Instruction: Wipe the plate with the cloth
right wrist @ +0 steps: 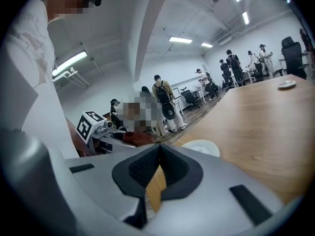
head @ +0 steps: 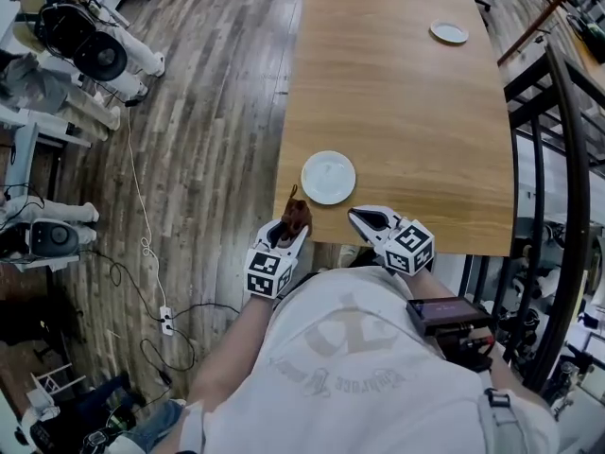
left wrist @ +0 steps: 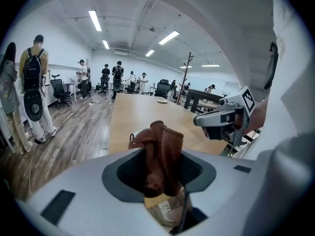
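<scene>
A white plate lies near the front left corner of the wooden table; it also shows in the right gripper view as the plate. My left gripper is shut on a brown cloth, held just off the table's front edge, below and left of the plate. In the left gripper view the cloth sticks up bunched between the jaws. My right gripper is shut with nothing in it, over the front edge just right of the plate.
A second small white plate sits at the table's far right. Black metal racks stand right of the table. Cables and a power strip lie on the wood floor at left. People stand far off in the room.
</scene>
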The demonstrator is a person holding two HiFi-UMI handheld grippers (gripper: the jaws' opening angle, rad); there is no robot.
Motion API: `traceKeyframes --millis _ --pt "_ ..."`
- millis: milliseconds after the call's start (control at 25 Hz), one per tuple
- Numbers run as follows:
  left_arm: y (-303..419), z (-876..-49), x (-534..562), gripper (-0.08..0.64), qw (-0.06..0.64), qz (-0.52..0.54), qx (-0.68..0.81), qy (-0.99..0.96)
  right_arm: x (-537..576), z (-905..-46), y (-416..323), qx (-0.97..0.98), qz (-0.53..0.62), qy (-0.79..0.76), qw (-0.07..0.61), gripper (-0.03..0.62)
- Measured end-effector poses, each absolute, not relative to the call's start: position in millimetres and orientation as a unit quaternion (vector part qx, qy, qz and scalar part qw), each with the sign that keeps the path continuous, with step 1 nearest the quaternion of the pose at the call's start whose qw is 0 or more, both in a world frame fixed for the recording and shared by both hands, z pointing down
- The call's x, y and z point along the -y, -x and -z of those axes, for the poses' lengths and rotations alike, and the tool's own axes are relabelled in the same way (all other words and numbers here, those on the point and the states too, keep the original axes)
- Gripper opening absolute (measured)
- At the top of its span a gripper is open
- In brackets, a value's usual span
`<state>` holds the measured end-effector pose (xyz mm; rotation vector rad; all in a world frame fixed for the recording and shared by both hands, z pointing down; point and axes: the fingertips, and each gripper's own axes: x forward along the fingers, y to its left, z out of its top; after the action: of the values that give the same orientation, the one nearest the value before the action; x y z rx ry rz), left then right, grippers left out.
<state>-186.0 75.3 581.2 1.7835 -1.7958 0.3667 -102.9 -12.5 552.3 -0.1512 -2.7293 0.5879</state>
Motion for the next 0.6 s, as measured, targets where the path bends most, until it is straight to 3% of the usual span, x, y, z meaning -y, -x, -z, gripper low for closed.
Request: traceKeyframes --millis 600 --pt "219.2 -576.0 8.7 0.170 0.288 -0.172 0.680 -0.652 82.0 -558.6 115.0 0.952 -0.266 0.035 0.147 0.012"
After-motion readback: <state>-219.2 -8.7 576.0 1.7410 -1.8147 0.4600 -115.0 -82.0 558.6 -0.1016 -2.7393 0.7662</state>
